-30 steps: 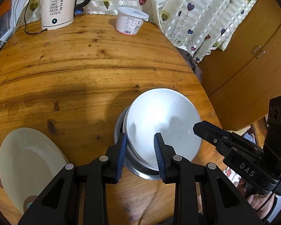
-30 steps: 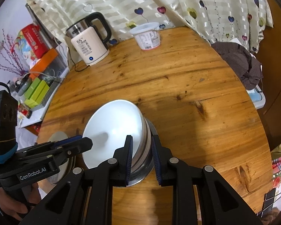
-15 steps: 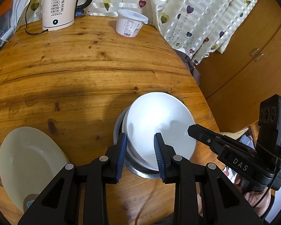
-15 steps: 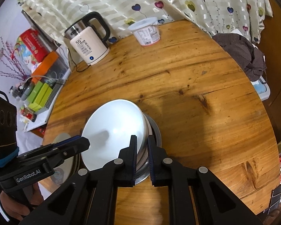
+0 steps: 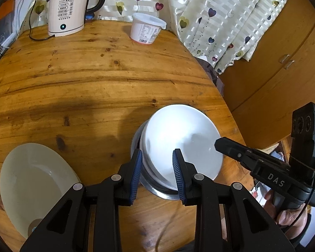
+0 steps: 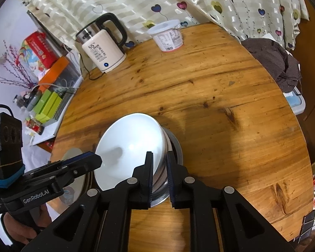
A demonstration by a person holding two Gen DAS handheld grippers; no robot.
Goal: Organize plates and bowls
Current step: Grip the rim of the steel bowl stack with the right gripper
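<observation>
Bowls (image 5: 180,142) sit nested in one stack on the near right part of the desk (image 5: 94,73), white ones inside a steel bowl (image 5: 155,185) at the bottom, so that part of the sorting looks largely done. Your right gripper (image 6: 159,176) is clenched on the stack's near rim, its jaws pinching the white and steel edges; they closed further and then eased slightly within the last second, with the rim between them. Your left gripper (image 5: 156,174) straddles the near left rim of the same stack with its jaws partly apart; you cannot tell from here whether the pads press on it.

A plate (image 5: 34,184) lies alone at the near left edge of the desk, just beside the stack but apart from it. It probably still needs a place, and the stack may still need squaring or moving.

At the far side a kettle (image 5: 67,8) and a tub (image 5: 146,28) stand well apart from the dishes, so the middle of the desk is free for the plate.
</observation>
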